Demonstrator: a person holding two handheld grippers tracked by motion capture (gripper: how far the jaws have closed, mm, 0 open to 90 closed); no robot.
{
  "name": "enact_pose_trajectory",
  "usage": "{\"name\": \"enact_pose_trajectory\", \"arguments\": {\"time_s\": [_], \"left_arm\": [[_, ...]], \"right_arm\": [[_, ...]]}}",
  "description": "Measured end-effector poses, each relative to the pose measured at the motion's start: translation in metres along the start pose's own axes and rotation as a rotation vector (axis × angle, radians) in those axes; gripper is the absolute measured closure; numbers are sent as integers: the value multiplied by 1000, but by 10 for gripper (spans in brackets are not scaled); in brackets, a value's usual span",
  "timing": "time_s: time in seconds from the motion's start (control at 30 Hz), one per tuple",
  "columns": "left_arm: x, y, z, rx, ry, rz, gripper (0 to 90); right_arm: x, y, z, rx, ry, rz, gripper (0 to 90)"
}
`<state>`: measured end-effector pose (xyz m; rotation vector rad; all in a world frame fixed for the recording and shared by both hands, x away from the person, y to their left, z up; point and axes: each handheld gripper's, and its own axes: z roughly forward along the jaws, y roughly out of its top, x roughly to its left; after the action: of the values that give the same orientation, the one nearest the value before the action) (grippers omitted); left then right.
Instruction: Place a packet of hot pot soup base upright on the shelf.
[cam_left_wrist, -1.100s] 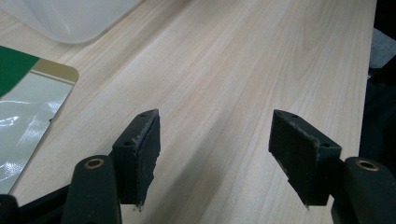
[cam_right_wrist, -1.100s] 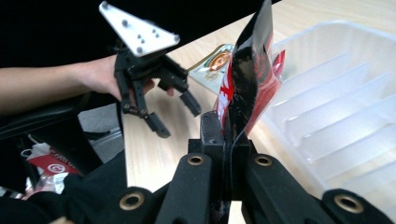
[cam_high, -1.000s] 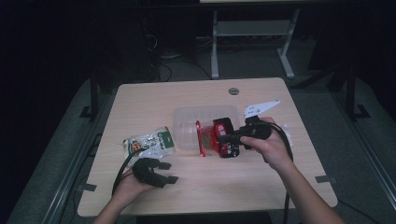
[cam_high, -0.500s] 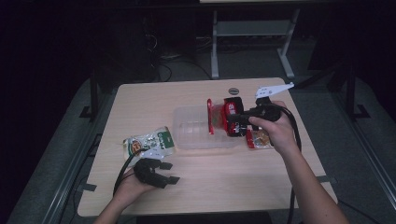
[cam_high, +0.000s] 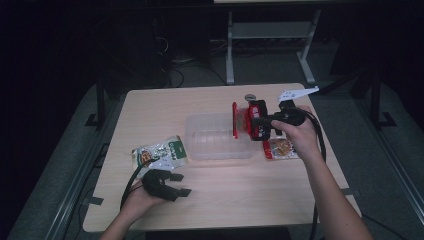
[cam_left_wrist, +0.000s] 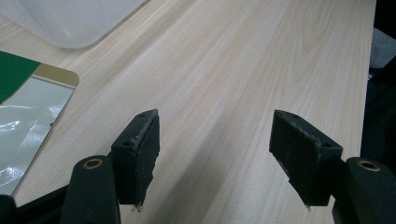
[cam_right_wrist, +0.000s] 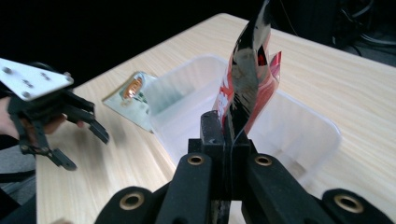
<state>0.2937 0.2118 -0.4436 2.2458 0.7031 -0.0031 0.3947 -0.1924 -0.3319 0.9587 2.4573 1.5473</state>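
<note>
My right claw (cam_high: 246, 121) clamped on red snack packet (cam_high: 242, 120), just carried from above clear tub (cam_high: 218, 136) to its right edge; drop pending. Left claw (cam_high: 178, 184) apart, idle.

Left gripper (cam_high: 167, 184): low near front tabletop (cam_high: 240, 200) edge, jaws wide apart, nothing between pads (cam_left_wrist: 140, 154). Right gripper (cam_high: 260, 120): raised, pointing left in high view, jaws clamped together on red packet (cam_right_wrist: 245, 88), forearm stretched forward.

Your forearms are bare, no sleeves. Both grippers, left (cam_high: 172, 185) and right (cam_right_wrist: 227, 140), are black with brass-ringed screw holes, trailing black cables; the right carries a grey triangular plate.
</note>
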Motion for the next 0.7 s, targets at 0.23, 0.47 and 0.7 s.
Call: {"name": "enact_pose_trajectory", "arguments": {"time_s": [0.23, 0.47, 0.7], "left_arm": [[0, 0, 1, 0, -3, -4, 331], [0, -1, 1, 5, -5, -6, 331], [0, -1, 1, 4, -5, -10, 331]], "right_arm": [[-8, -9, 1, 36, -26, 15, 900], [-9, -14, 10, 58, -24, 24, 900], [-8, -15, 15, 66, -14, 30, 899]]}}
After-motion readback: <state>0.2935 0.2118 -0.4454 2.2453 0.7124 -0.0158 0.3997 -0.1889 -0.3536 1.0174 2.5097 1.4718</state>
